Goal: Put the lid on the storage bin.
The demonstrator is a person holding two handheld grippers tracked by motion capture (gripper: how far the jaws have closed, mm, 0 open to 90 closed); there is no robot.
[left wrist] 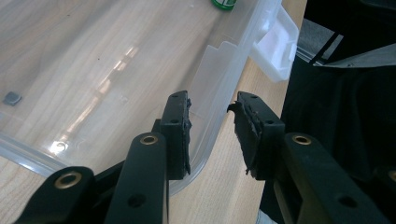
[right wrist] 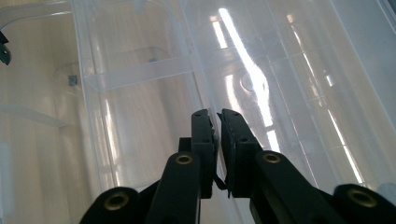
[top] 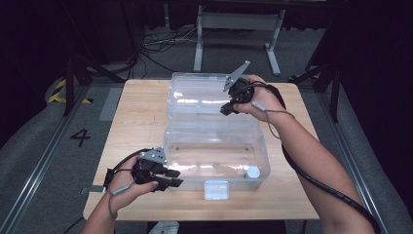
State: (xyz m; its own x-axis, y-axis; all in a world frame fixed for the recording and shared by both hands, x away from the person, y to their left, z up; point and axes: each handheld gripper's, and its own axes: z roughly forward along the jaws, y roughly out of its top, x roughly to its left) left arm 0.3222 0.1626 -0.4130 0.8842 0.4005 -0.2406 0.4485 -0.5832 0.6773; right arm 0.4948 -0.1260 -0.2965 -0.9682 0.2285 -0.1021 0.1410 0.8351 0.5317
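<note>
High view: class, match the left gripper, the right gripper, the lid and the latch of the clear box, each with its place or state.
Things:
1. left gripper
2. right gripper
3. lid
4. latch

Places or states:
A. white, on the box's near wall
B. jaws nearly together on the lid's rim
C. folded open, lying beyond the box
D. jaws apart, astride the box's wall at its near left corner

Pairs: 1-D, 2-B, 3-C, 4-A
</note>
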